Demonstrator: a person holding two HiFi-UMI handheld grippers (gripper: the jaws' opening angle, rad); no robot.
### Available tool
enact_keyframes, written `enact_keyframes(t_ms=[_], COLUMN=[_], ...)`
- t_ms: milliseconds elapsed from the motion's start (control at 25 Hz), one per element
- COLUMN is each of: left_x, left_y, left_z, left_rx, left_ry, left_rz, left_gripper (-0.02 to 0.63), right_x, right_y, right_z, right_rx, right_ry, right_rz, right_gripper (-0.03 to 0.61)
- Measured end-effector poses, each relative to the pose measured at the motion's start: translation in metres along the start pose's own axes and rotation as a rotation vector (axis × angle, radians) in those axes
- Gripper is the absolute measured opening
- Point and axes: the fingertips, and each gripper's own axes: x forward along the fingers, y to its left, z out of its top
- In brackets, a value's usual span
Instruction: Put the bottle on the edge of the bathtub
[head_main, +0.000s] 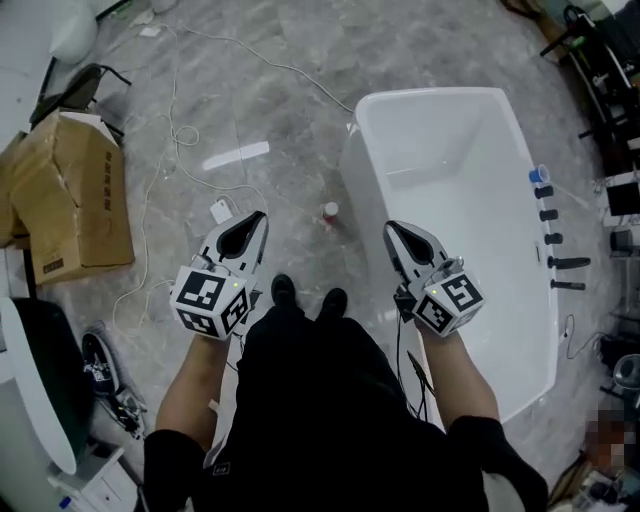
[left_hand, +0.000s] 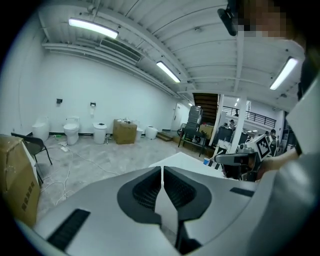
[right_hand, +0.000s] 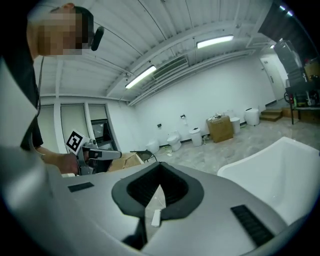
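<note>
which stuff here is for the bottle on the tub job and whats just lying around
For the job: small bottle on the floor; bathtub; left gripper and right gripper, both shut and empty.

Just lying about: cardboard box; cables on the floor; blue cup and dark items along the tub's rim.

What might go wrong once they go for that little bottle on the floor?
The bottle stands close beside the bathtub wall, so a reach there may knock it over. The tub's glossy rim looks narrow, so the bottle might slip off. Loose cables lie across the floor nearby, a tripping hazard.
</note>
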Motion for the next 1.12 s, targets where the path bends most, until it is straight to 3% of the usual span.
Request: enact_keyframes(t_ms=[200,520,760,880,1120], left_x=[-0.024,-0.063,-0.081,-0.080,-0.058], left_y=[-0.003,0.005,0.030,0.040,0.040], left_z=[0.044,0.093,0.111,0.117,0.171], left_rx=[0.019,0.027,0.045,0.042,0.086], left_ry=[-0.066,-0.112,-0.119,-0.118,-0.193], left_rz=[-0.007,-0.046,-0.072,-0.098,-0.149], left_gripper=[0.028,0.028,0.028,0.028,0.028], right_x=[-0.015,0.002,0.007,0.000,-0.007], right_y=[0.012,0.058,0.066,0.070,0.082], right_z=[0.044,0.103,0.154,0.173,0.211], right_rx=[-0.006,-0.067,-0.120,-0.093,-0.156], right_ry=[-0.069,-0.128,-0.170,-0.229,-0.301], right_rz=[-0.036,-0.001,-0.103,-0.153,-0.153], right_gripper=[0.028,0.028,0.028,0.028,0.028])
